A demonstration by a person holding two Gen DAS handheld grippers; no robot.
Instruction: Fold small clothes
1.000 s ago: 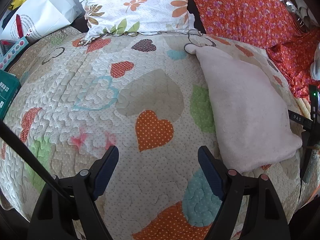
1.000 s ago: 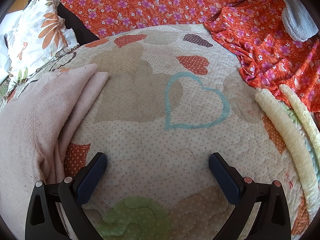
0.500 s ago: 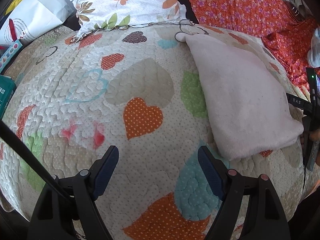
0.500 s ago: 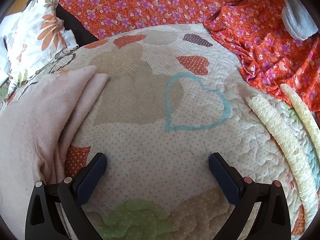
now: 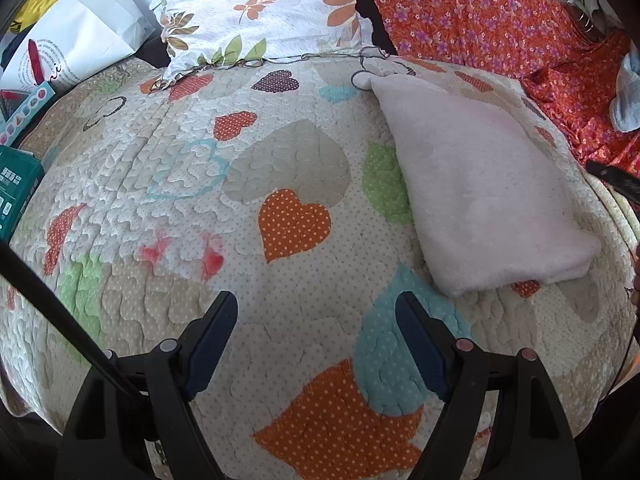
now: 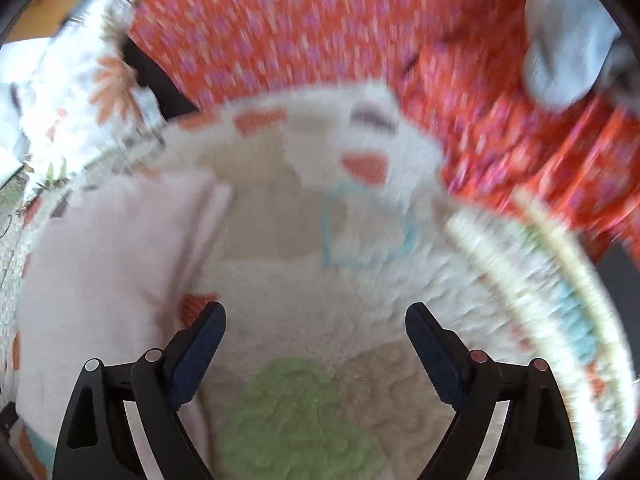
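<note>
- The left gripper (image 5: 316, 316) hangs over the quilt (image 5: 280, 160). Its two fingers (image 5: 212, 332) stand wide apart, let go, with only quilt under them.
- The quilt is pale, with lots of hearts on it. An orange dotted heart (image 5: 294, 224) sits near the middle of it.
- The folded pink cloth (image 5: 480, 192) lies flat on the right side of the quilt, as the left camera sees it. One narrow corner points at the far edge of the quilt. Its wide end is near the right edge.
- The left gripper is near the pink cloth but does not touch it.
- The right gripper (image 6: 316, 328) has nothing in it. Its jaws have just been closing a little, but they are wide apart and nothing is between them.
- The right camera's picture is blurry. In it the pink cloth (image 6: 108, 264) lies just beside the gripper's left finger (image 6: 200, 344).
- A flower pillow (image 5: 260, 12) lies past the far edge of the quilt.
- An orange flower sheet (image 5: 480, 16) lies past the far right corner.
- A white bag (image 5: 76, 36) and a green box (image 5: 16, 192) sit by the left edge.
- A fuzzy striped cloth (image 6: 552, 280) lies by the quilt's right edge in the right camera's view.
- A grey fuzzy thing (image 6: 568, 44) lies on the orange sheet.
</note>
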